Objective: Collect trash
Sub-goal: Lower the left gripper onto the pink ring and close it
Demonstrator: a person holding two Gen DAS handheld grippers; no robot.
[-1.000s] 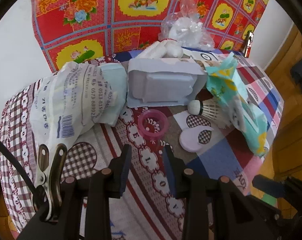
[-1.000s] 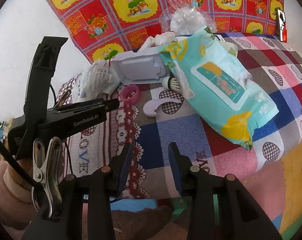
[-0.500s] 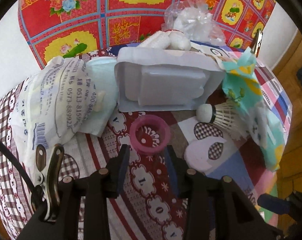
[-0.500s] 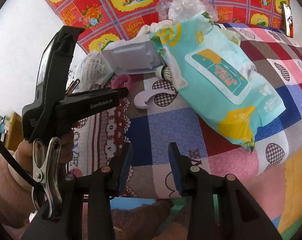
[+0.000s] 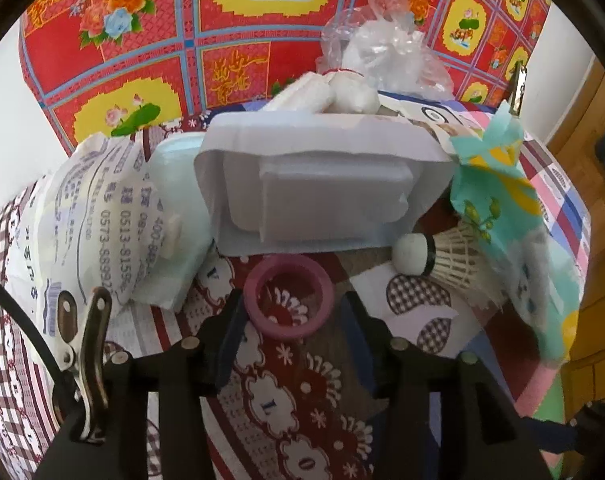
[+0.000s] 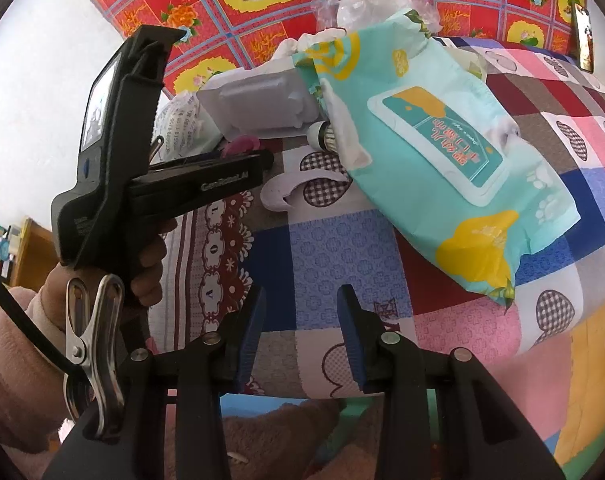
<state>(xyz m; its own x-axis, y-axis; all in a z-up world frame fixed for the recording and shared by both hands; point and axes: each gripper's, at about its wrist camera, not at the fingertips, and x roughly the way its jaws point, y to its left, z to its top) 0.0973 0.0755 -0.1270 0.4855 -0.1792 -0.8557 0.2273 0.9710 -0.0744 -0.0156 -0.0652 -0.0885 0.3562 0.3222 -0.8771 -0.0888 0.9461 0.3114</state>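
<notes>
the left gripper (image 5: 290, 320) has its jaws opening around a pink ring (image 5: 289, 297) on the patchwork cloth (image 5: 286, 404), the ring between the fingers, not pinched; just beyond it lies a white plastic tray (image 5: 322, 196), a shuttlecock (image 5: 438, 258) to the right; the right gripper (image 6: 300, 336) hangs released and empty at the cloth's near edge; a teal wipes pack (image 6: 434, 152) lies far right.

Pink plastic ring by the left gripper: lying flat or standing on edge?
Lying flat. The pink plastic ring rests on the patterned cloth, its hole facing up with the print showing through it.
</notes>
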